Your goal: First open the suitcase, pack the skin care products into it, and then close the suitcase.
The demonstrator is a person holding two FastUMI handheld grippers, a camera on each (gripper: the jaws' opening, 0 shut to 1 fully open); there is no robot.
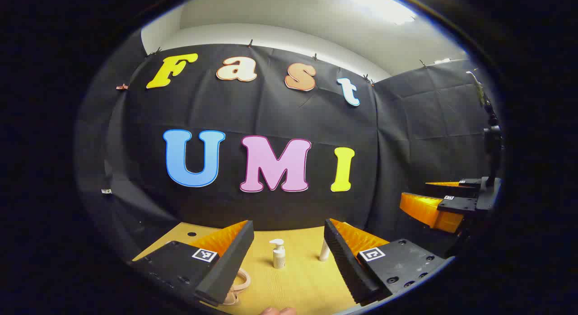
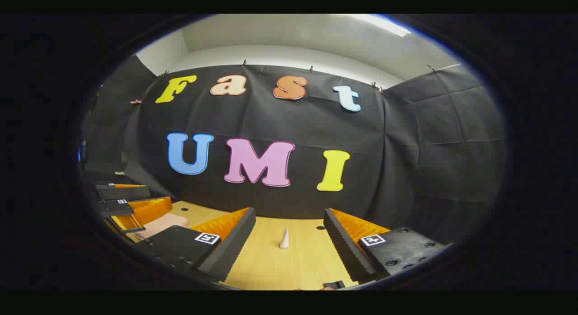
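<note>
A white pump bottle stands upright on the wooden table, ahead of my left gripper, which hangs open above the table with nothing between its fingers. A white tube stands just right of the bottle, partly behind my finger. A pale pink loop, like a handle, pokes out from under the left finger. In the right gripper view my right gripper is open and empty, with a white cone-shaped tube standing ahead of it. A pink suitcase corner lies at the left.
The right gripper shows open at the right edge of the left gripper view, and the left gripper at the left edge of the right gripper view. Black cloth walls close the table's back and sides. A small dark object lies at the near edge.
</note>
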